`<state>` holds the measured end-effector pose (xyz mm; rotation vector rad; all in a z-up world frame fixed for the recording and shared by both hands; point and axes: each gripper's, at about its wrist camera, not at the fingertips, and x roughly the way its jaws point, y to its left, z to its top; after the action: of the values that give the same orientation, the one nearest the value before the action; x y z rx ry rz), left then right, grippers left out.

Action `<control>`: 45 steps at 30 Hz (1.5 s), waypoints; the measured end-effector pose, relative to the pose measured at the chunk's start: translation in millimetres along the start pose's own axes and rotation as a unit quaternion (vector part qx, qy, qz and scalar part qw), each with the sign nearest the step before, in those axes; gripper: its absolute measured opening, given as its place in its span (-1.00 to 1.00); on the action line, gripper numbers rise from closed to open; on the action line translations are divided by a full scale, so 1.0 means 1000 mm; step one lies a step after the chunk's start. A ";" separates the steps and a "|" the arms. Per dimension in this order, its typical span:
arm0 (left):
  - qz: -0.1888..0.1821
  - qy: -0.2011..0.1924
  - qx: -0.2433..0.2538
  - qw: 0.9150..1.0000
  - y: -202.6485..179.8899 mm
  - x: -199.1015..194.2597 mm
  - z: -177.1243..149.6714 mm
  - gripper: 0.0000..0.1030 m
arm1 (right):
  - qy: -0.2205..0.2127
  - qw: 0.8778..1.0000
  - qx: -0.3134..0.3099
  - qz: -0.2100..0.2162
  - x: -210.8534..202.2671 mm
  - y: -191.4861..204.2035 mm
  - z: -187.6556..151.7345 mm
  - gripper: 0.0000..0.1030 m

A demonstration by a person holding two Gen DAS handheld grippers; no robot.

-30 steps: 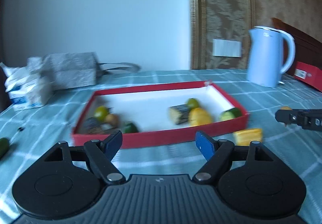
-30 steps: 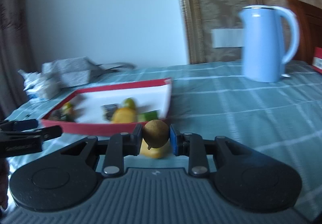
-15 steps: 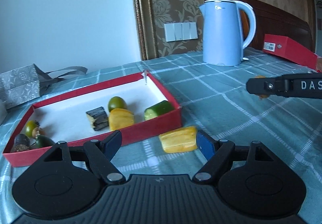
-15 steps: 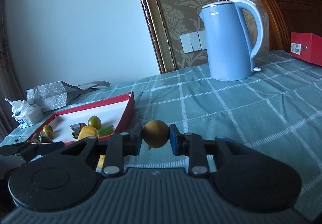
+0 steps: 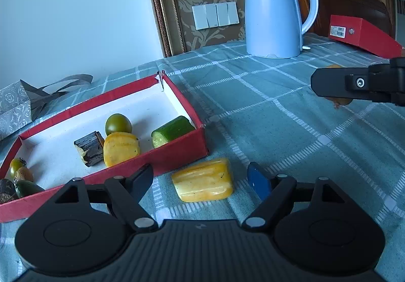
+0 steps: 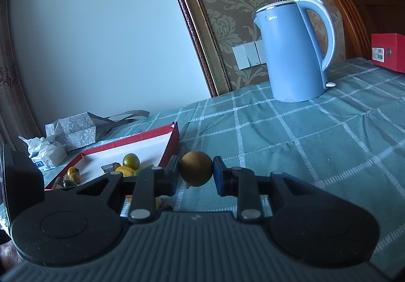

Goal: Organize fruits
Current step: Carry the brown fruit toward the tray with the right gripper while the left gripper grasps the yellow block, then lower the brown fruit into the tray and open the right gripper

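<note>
Left gripper (image 5: 201, 179) moved closer around yellow chunk (image 5: 203, 183), fingers spread, right gripper (image 6: 196, 172) clamping brown fruit (image 6: 196, 168)

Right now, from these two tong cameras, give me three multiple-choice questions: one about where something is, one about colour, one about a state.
1. Where does the yellow fruit chunk outside the red tray lie?
A. on the kettle
B. on the cloth between the left tongs' fingers
C. on the gift bag

2. What colour is the kettle?
A. light blue
B. black
C. orange

3. What are the right tongs doing?
A. standing empty
B. gripping a cucumber
C. shut on the round brown fruit

Answers: B, it sits on the cloth beside the tray wall; A, its body is pale blue; C, both pads press the fruit.
</note>
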<state>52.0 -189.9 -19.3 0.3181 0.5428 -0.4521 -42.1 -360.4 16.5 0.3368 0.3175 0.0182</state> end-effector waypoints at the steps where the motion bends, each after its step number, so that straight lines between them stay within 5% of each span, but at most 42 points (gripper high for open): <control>1: -0.001 0.000 0.000 1.000 0.000 0.000 0.000 0.53 | 0.001 1.000 0.001 0.001 0.000 0.000 0.000 -0.48; 2: -0.004 -0.001 0.000 1.000 0.000 0.000 0.000 0.38 | 0.002 1.000 0.002 0.001 0.001 0.000 -0.001 -0.48; 3: -0.010 -0.003 -0.001 1.000 0.000 -0.001 0.000 0.00 | 0.003 1.000 0.002 0.000 0.001 0.000 -0.001 -0.48; 4: -0.006 -0.003 0.000 1.000 -0.001 -0.003 -0.001 -0.04 | 0.004 1.000 0.002 -0.001 0.002 0.000 -0.001 -0.48; 16: 0.006 -0.046 -0.019 0.999 0.024 -0.055 -0.013 -0.05 | 0.004 1.000 -0.002 -0.009 0.003 -0.001 -0.003 -0.48; 24: 0.075 -0.074 -0.057 0.993 0.087 -0.096 -0.036 -0.05 | 0.022 1.000 -0.010 0.004 0.011 0.008 -0.005 -0.48; 33: 0.103 -0.059 -0.106 0.987 0.138 -0.107 -0.057 -0.05 | 0.032 0.996 -0.062 0.048 0.036 0.074 0.014 -0.48; 45: 0.093 -0.044 -0.157 0.982 0.167 -0.102 -0.084 -0.05 | 0.088 0.987 -0.105 0.087 0.125 0.167 0.010 -0.48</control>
<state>20.8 19.8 -1.8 0.0442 0.4850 -0.1929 85.8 -197.0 42.4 0.1530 0.4565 0.2527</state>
